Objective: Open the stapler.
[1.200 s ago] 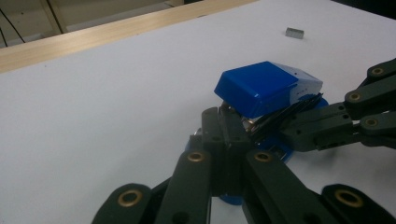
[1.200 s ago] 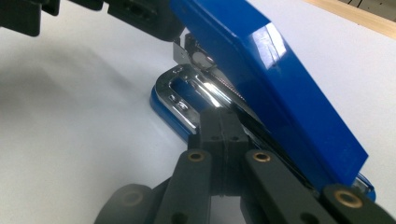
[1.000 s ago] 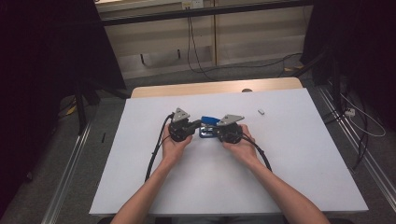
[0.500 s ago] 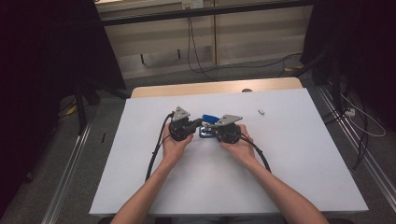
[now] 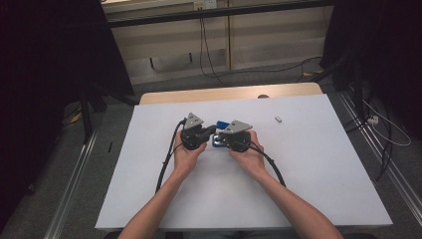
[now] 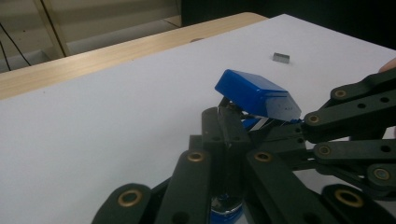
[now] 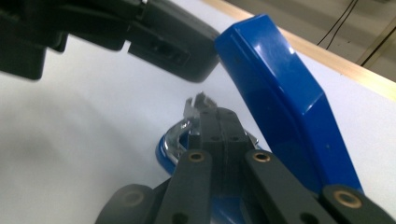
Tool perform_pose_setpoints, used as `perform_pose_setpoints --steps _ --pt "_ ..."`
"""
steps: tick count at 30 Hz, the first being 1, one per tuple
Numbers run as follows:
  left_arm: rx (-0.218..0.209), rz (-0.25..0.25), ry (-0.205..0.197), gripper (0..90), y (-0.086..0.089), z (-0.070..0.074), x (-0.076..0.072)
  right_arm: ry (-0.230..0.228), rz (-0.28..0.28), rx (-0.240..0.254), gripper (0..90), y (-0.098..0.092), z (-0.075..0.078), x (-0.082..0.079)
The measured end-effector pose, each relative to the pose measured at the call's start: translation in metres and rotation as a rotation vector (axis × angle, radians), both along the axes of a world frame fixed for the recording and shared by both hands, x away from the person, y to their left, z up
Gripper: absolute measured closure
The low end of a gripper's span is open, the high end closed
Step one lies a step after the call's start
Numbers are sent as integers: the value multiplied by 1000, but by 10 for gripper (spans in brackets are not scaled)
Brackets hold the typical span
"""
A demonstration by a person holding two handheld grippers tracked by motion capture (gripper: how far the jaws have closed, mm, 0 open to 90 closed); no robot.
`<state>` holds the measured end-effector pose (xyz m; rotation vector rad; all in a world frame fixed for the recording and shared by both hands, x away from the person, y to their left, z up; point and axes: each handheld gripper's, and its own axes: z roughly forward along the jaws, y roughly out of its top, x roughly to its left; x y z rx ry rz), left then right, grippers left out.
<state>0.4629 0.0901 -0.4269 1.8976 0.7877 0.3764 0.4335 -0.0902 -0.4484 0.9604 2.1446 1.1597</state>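
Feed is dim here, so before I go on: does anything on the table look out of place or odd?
The blue plastic stapler has its lid swung up, and both grippers' jaws are pinched on its metal inner parts. A small grey staple block lies alone, far right.

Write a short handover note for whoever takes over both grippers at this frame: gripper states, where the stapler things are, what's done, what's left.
Left gripper: jaws shut on a metal part of the blue stapler, near the middle of the white table.
Right gripper: jaws shut on the stapler's metal inner rail.
Stapler: blue top cover is swung up, so it stands open; base rests on the table.
Small grey staple strip lies apart, on the table's far right side.
Done: stapler opened.
Left, probably: fetch the strip, load it, close the cover.
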Motion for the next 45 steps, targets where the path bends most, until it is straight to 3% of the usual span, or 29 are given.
perform_pose_setpoints --steps 4,8,14,21,31,33,37,42,45 --pt "-7 -1 9 900 1 -2 1 -27 -37 5 900 -1 0 1" --pt "24 -6 22 900 -4 -8 1 -29 -46 10 900 -1 1 0" --pt "0 -9 17 900 -1 -6 4 -28 -49 19 900 -3 2 0" --pt "26 -11 44 900 0 -13 7 -33 -53 14 900 -2 2 -1" --pt "54 -21 32 900 -3 -15 7 -35 -54 6 900 -3 3 -1" --pt "36 -22 42 900 -2 -16 8 -35 -55 8 900 -3 3 -1" --pt "51 -23 25 900 -3 -16 7 -35 -56 10 900 -2 2 -1" --pt "51 -23 34 900 -3 -17 8 -34 -60 8 900 -2 2 0" --pt "30 -23 47 900 -2 -19 9 -40 -58 -2 900 -1 1 0"
